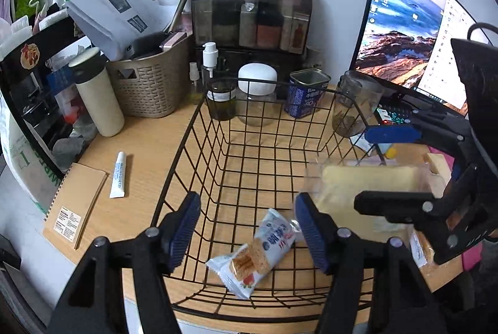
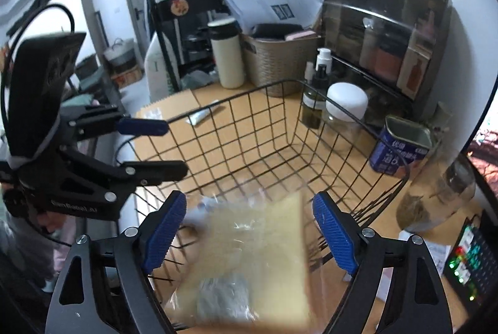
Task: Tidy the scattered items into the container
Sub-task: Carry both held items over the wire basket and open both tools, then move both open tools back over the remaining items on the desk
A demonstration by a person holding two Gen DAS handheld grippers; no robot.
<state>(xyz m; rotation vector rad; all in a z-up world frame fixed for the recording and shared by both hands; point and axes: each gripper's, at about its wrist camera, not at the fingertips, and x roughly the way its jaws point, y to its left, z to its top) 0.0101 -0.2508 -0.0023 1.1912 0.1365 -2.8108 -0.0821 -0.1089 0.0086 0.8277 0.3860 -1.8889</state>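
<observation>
A: Left wrist view. The left gripper stands spread over the near end of the black wire basket; nothing between its blue pads. A blue-and-white snack packet lies on the basket floor just under and between the fingers, not touched by them.

B: And the other claw?

A: The right gripper reaches in from the right, spread too. A clear-wrapped slice of bread sits blurred at the basket's right side between its fingers; contact unclear. On the desk left of the basket: a white tube and a brown notebook, both outside it.

B: Right wrist view?

A: The right gripper is wide apart. The bread is a blurred shape between the pads, neither pad pressing on it, above the basket's near rim. The left gripper shows at left, also spread and empty.
</observation>
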